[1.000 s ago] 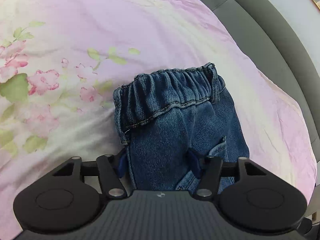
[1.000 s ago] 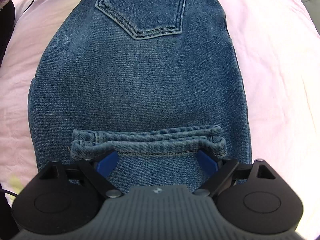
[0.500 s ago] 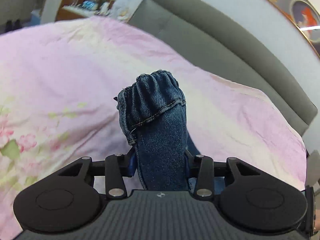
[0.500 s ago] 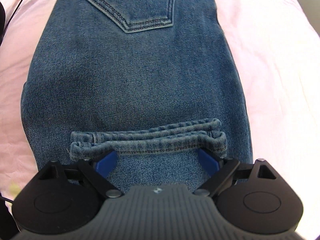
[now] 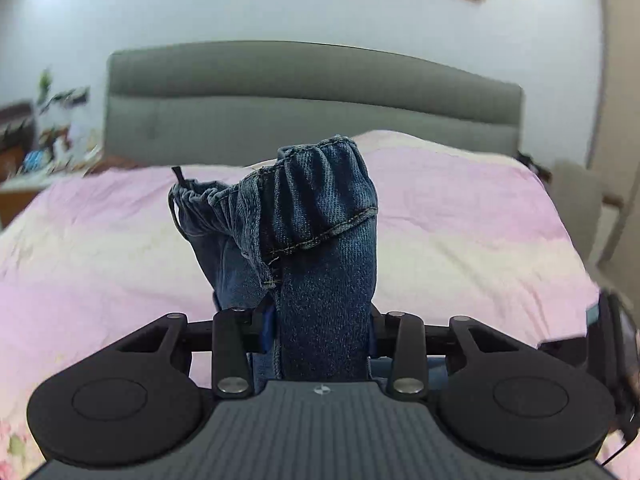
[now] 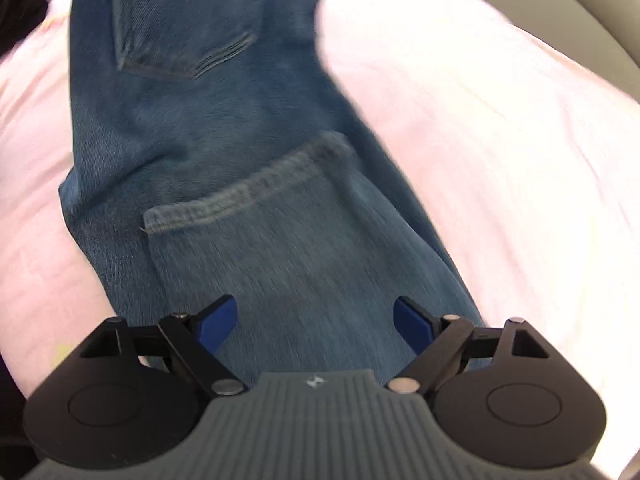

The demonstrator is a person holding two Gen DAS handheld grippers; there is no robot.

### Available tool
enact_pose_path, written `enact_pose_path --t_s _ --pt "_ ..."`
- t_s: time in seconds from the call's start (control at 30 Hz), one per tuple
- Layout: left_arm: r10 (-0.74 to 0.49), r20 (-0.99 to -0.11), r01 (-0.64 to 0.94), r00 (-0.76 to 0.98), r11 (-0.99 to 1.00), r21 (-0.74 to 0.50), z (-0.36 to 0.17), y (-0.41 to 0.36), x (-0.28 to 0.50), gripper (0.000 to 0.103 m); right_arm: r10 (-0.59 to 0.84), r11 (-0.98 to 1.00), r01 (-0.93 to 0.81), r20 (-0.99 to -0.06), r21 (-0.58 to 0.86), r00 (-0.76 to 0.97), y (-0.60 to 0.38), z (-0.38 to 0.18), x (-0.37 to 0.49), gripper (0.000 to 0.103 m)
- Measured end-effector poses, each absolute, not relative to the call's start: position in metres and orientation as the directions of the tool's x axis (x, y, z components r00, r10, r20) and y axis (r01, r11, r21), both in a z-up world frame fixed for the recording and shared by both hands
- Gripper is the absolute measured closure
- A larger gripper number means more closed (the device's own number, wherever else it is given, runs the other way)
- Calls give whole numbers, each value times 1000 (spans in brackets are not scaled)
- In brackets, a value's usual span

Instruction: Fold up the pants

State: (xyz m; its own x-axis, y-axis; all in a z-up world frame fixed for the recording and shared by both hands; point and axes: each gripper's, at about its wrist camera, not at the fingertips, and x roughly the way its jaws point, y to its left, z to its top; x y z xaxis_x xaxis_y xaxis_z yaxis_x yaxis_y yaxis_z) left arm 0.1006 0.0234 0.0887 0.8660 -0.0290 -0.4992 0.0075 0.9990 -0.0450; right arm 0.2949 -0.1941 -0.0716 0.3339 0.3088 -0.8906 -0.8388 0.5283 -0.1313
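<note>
My left gripper [image 5: 322, 330] has its black fingers pressed in on a bunched fold of the dark blue denim pants [image 5: 320, 240], pinching the fabric between the blue pads. The gathered elastic waistband [image 5: 316, 168] stands upright above my fingers, pointing up and away from me toward the grey padded headboard [image 5: 312, 96]. Below it spreads the pale pink bedspread [image 5: 460, 216].

My right gripper [image 6: 316, 324] has its fingers spread wide, the blue pads [image 6: 218, 322] well apart and gripping nothing; they hover just above the denim, though I cannot tell whether they touch it. Here the pants [image 6: 224, 128] lie on the pink bedspread [image 6: 480, 140] with their long axis running away from me. A stitched leg hem [image 6: 248, 188] crosses the cloth at a slant, and a back pocket [image 6: 180, 40] shows, blurred, farther off.
</note>
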Motion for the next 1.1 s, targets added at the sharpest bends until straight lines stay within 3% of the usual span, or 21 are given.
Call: enact_pose_path --t_s 0.17,0.3,0.47,0.57,0.63,0.7,0.73,0.77,0.93,1.1 --pt "-53 -536 173 842 969 177 65 -64 110 59 313 716 -698 -900 15 303 -257 -60 297 22" --pt "-78 -592 328 802 886 328 29 -132 108 60 272 758 -653 -910 1 313 -288 -64 285 26" --pt "-86 -690 488 719 769 413 -29 -193 104 60 248 746 -665 -919 -20 306 -309 -78 266 26" --pt "-46 -704 522 709 705 479 -60 -209 101 60 217 748 -663 -931 -34 292 -322 -88 258 26" --pt "-40 -714 541 699 682 492 -67 -210 105 56 202 747 -664 -938 -39 282 -331 -93 252 26" --pt "-54 -733 570 678 669 477 -69 -212 108 45 195 747 -664 -942 -39 275 -338 -94 247 26" --pt "-79 -742 585 666 673 453 -67 -207 106 31 192 749 -662 -942 -41 276 -342 -93 245 26" --pt "-110 -753 603 648 679 419 -63 -204 105 25 189 752 -658 -941 -45 280 -344 -90 243 26" --pt "-159 -765 606 624 717 345 -48 -180 82 22 239 788 -616 -916 -11 323 -349 -61 243 26" --pt "-98 -753 559 651 733 388 -45 -133 61 17 356 830 -542 -870 127 341 -343 -36 253 26"
